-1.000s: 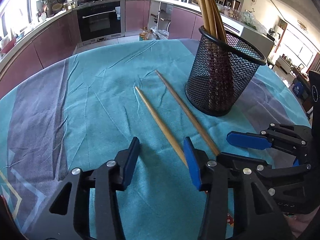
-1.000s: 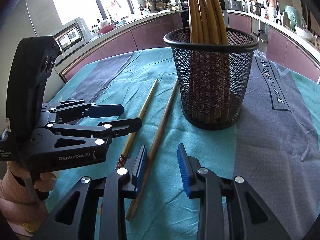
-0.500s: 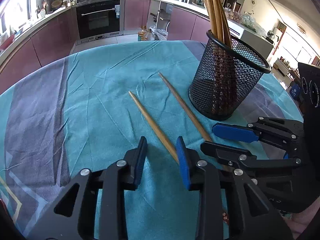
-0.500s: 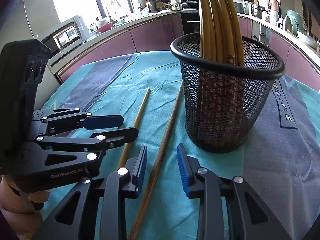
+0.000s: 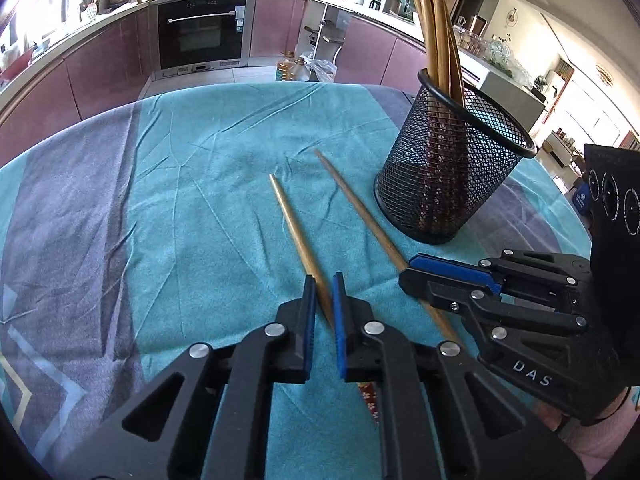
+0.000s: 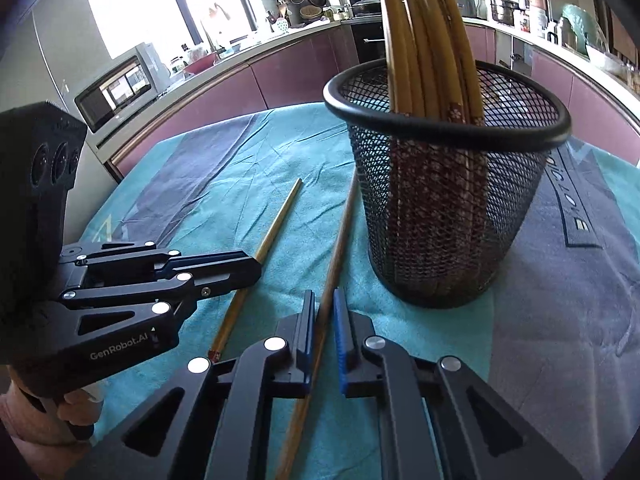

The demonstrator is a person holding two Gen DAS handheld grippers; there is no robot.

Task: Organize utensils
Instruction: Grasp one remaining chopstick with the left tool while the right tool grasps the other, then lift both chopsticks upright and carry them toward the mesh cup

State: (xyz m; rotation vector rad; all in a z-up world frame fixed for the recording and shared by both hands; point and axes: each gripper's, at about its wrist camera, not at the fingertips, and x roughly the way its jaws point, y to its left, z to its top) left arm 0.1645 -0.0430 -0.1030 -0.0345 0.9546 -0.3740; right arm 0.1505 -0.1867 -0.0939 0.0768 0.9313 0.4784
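From the left wrist camera, the left gripper (image 5: 323, 292) has its blue-padded jaws pressed together on a chopstick (image 5: 298, 236) that lies on the teal tablecloth (image 5: 192, 200). The stick runs away from the jaws toward the middle of the table, its thin tip pointing at the far kitchen cabinets. Just to its right lies a second chopstick (image 5: 360, 216), roughly parallel, with its near part passing under the right gripper (image 5: 412, 276), which enters from the right edge. Beyond that stands a black mesh cup (image 5: 452, 176), upright on the cloth, with a bundle of chopsticks (image 5: 434, 28) standing in it and leaning to the left rim. A red patterned end of a stick shows below the left gripper's jaws.

From the right wrist camera, the right gripper (image 6: 323, 312) pinches the second chopstick (image 6: 340, 236) between its blue pads; the stick runs from the bottom of the frame, through the jaws, and on toward the foot of the mesh cup (image 6: 448, 216), passing just beside its left wall. The first chopstick (image 6: 276, 236) lies to the left, its near half crossed by the left gripper (image 6: 240, 268), whose jaws are closed over it. A hand (image 6: 44, 412) holds that gripper's handle at the lower left corner. The bundle (image 6: 424, 40) rises out of the cup and out of the top of the frame.
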